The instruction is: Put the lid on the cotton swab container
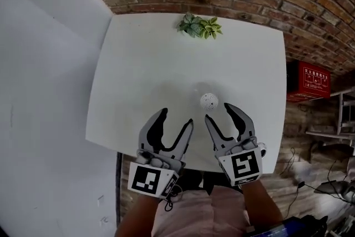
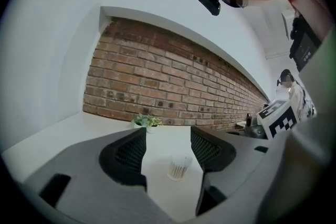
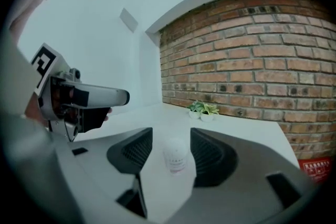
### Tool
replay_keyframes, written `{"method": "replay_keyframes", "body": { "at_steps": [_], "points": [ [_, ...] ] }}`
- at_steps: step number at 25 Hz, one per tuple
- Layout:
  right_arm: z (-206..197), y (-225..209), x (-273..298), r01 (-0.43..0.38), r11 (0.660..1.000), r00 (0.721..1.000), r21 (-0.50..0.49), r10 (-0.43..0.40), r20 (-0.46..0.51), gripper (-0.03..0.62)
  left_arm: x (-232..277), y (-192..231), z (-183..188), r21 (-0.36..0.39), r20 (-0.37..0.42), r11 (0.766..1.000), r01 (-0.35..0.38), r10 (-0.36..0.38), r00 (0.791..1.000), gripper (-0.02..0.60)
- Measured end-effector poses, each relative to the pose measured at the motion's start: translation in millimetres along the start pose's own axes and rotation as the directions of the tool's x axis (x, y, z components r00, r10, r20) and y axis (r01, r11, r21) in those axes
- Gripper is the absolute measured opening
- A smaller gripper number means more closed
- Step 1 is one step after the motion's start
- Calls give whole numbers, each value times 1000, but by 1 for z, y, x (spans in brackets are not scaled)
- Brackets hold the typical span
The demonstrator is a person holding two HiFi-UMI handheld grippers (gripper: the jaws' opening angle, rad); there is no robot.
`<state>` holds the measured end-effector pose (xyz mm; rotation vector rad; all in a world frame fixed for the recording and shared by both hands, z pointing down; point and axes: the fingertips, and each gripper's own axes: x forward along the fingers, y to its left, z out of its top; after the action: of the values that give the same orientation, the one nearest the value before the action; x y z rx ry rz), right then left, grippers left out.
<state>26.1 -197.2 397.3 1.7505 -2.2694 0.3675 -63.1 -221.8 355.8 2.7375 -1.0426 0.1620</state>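
Left gripper point(image 1: 176, 116) and right gripper point(image 1: 218, 111) sit side by side over the tabletop point(image 1: 144, 64), both with jaws apart and empty, with the swab container point(image 1: 209, 100) upright just ahead of the right gripper's tips, untouched.

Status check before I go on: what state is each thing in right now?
Cotton swab container: upright on the table, touched by neither gripper; capped or open, unclear.
Left gripper: open, empty.
Right gripper: open, empty.
Potted plant: upright at the far edge.
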Motion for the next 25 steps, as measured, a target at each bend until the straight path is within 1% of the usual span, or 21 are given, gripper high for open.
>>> {"method": "replay_keyframes", "body": {
  "at_steps": [6,11,17,25],
  "points": [
    [-35,-7,24,-35,999,997,41,37,-70,242,18,5,-42,-47,-90,999,8,-12,996,302],
    [-60,-7,38,-53,995,992,83,62,-110,244,34,12,-71,-77,-137,997,4,-14,990,324],
    [-76,-8,49,-60,994,988,90,72,-134,231,46,16,-91,-101,-158,995,11,-27,987,350],
    [-78,-2,55,-79,994,987,73,88,-138,224,56,20,-98,-119,-170,993,16,-37,985,364]
  ]
}}
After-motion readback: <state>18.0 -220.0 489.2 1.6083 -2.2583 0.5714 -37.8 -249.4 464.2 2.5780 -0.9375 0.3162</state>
